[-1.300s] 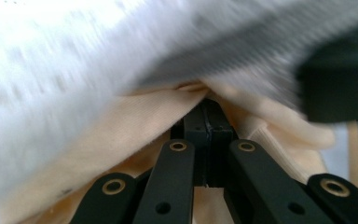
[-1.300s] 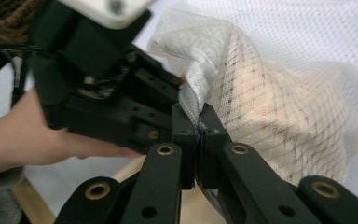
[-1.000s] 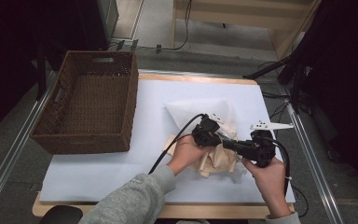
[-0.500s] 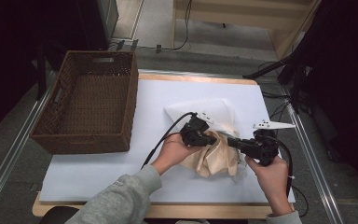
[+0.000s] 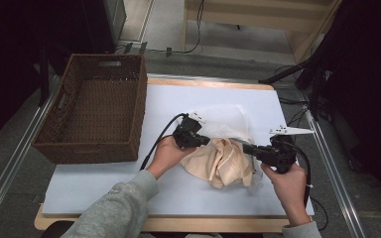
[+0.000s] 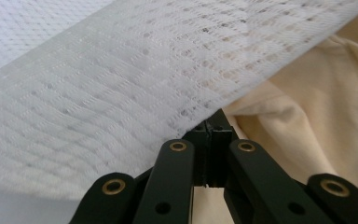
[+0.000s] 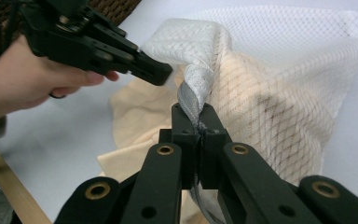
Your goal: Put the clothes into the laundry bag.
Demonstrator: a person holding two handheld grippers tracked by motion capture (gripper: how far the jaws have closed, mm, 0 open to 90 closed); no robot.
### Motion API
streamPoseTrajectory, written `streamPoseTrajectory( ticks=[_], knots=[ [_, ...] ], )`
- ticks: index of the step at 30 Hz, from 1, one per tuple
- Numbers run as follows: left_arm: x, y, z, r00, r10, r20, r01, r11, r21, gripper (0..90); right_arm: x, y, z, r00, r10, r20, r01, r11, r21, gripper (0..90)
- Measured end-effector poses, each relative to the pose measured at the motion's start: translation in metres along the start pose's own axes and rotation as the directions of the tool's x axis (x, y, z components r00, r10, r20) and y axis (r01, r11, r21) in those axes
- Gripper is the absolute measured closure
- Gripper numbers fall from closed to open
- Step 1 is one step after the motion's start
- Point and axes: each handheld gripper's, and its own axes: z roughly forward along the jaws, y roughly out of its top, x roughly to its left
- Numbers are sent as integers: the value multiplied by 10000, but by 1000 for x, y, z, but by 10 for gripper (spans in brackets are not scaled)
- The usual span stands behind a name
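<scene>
You had both grippers — left gripper point(image 5: 206, 140), right gripper point(image 5: 244, 147) — clamped shut on the mesh bag point(image 5: 225, 120) over the cream cloth point(image 5: 219, 161).

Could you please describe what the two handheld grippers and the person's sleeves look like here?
Both the left gripper and the right gripper are black, with two flat linkage jaws joined by brass-coloured rivets. A black cable trails from the left one. The right one carries a grey three-cornered plate on top. The sleeves are grey.

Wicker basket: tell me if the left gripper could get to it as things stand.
Probably not yet: the left gripper is shut on the mesh bag, which the right gripper also pinches. The table toward the wicker basket looks free.
</scene>
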Motion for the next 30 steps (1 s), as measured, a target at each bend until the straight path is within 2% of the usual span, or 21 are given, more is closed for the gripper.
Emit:
streamPoseTrajectory(
  ticks=[3,6,7,10,12,16,17,20,21,22,23,24,25,26,27,30],
  knots=[
    [-2,4,11,9999,-127,-29,127,9999,-114,900,0,3,3,10000,31,-53,-31,10000,-44,888],
    [-6,7,16,9997,-178,149,181,9996,-209,900,1,5,4,10000,22,-84,-23,10000,-75,888],
    [-12,9,22,9995,-74,312,81,9997,-230,900,0,5,5,9999,13,-104,-14,10000,-90,888],
    [-20,11,31,9994,94,340,-91,9999,-105,900,0,6,6,9999,29,-117,-29,10000,-66,888],
    [-23,12,36,9993,66,378,-61,9999,-127,900,0,6,7,9999,26,-126,-27,10000,-43,888],
    [-30,13,40,9992,120,390,-107,9994,-331,900,-1,6,8,9999,55,-104,-55,10000,-59,888],
    [-38,16,43,9990,269,356,-250,9984,-511,900,-1,6,8,9999,59,-85,-59,10000,-34,888],
    [-42,19,47,9988,451,193,-443,9982,-407,900,-2,6,11,10000,73,-64,-73,10000,13,888],
    [-43,21,51,9984,565,12,-565,9983,-172,900,-4,5,13,9999,128,-40,-128,9999,49,888],
    [-41,23,59,9988,469,-142,-466,9987,217,900,-5,5,14,9998,183,-76,-183,9998,42,888],
    [-39,23,61,9990,395,-184,-390,9989,248,900,-6,5,15,9997,221,-87,-221,9998,17,888],
    [-39,23,61,9990,395,-184,-390,9989,248,900,-6,5,15,9997,221,-87,-221,9998,17,888],
    [-35,22,55,9998,192,104,-194,9996,226,900,-7,4,16,9998,189,-49,-189,9998,32,888],
    [-33,20,49,9998,179,98,-180,9998,101,899,-7,4,15,9998,183,-24,-183,9998,44,888],
    [-33,20,49,9998,179,98,-180,9998,101,891,-7,4,15,9998,195,-8,-195,9998,53,887],
    [-25,15,36,9999,150,-26,-149,9998,120,864,-8,3,15,9998,196,-1,-196,9998,29,887]
  ],
)
